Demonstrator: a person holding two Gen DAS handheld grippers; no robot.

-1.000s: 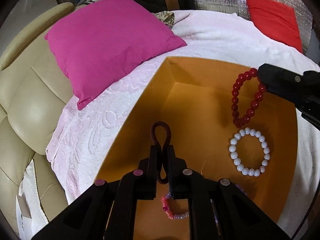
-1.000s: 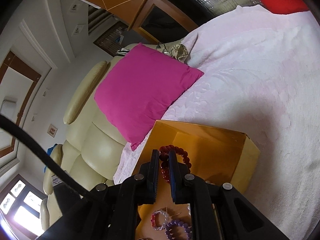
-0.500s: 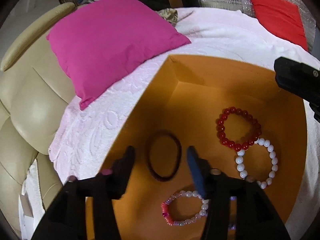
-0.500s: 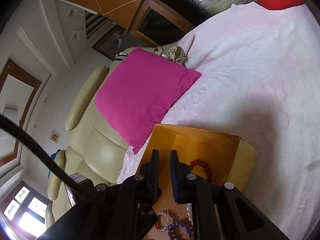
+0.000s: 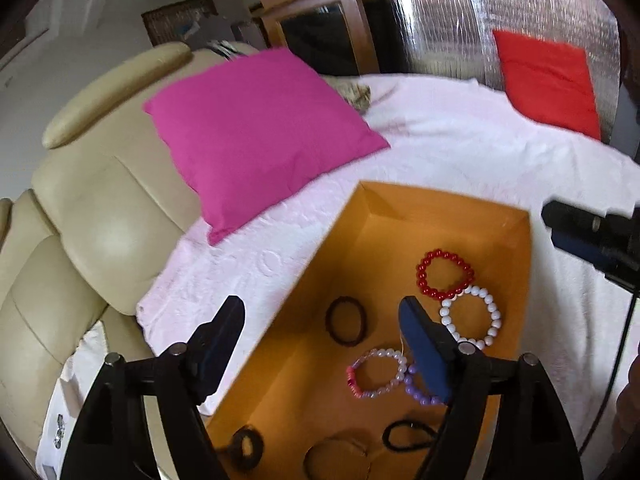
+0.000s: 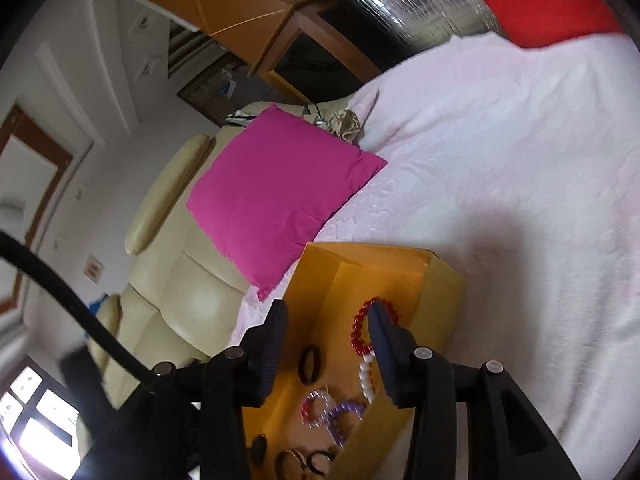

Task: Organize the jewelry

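An open orange box lies on the bed, also in the right wrist view. In it lie a red bead bracelet, a white bead bracelet, a dark coil hair tie, a pink-white bracelet, a purple bracelet and dark hair ties. My left gripper is open and empty above the box's near left part. My right gripper is open and empty above the box, with the red bracelet beside its right finger.
A magenta pillow lies on the pale pink bedspread left of the box. A red pillow is at the far right. A cream padded headboard is on the left. A black cable crosses the right wrist view.
My left gripper opened and let the dark coil hair tie down into the box. My right gripper let the red bracelet down into the box and opened. Both pulled back and up.
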